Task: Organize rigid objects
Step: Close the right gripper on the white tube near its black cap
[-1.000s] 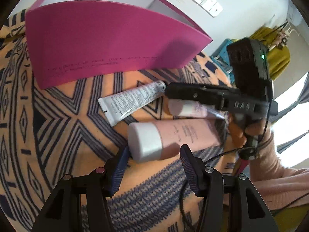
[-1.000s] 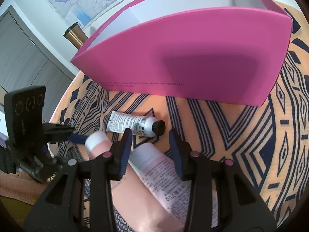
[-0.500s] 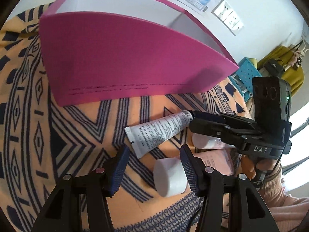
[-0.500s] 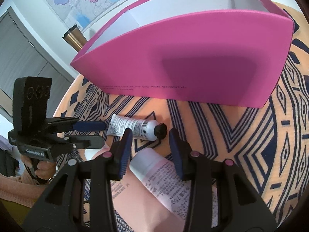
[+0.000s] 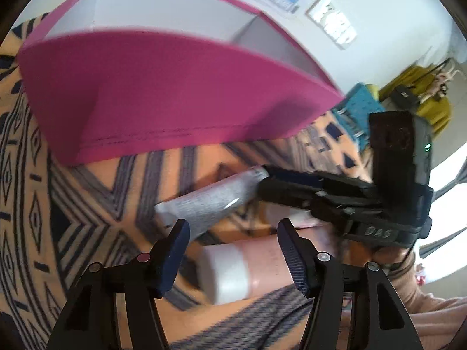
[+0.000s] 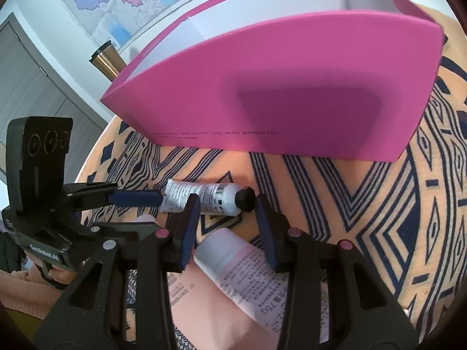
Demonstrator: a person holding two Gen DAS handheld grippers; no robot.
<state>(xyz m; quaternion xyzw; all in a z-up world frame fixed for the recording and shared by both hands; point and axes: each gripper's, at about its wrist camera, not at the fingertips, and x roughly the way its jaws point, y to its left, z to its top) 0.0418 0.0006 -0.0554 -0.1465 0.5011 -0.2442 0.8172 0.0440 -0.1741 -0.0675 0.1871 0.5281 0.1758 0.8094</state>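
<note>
- Fingers of the left gripper (image 5: 233, 250) are spreading apart, with nothing pressed between the pads; the capped end of a pink tube (image 5: 251, 268) lies between and just below them, untouched.
- Fingers of the right gripper (image 6: 227, 227) are narrowing slightly; a second pink tube (image 6: 242, 262) lies under the gap, and whether the pads press on it cannot be told; treat that tube as not yet held.
- A white tube (image 6: 204, 197) with a black cap lies flat on the patterned cloth (image 6: 408, 218), between both grippers and the pink box (image 6: 292, 93); the left gripper's upper finger sits just beside the flat end of the white tube in the right view.
- The box stands open at the top, with at least 1 inner divider visible; its contents are hidden.
- Step in hand, as judged: take 1 pink tube with the left gripper and move it to the box.
- Procedure: centre the capped end between the pads before closing; grip the stiff cap rather than the soft body; lift straight up to avoid dragging the cloth; keep clear of the right gripper, which is close.
- Risk: a round tube may roll away under a one-sided push.
</note>
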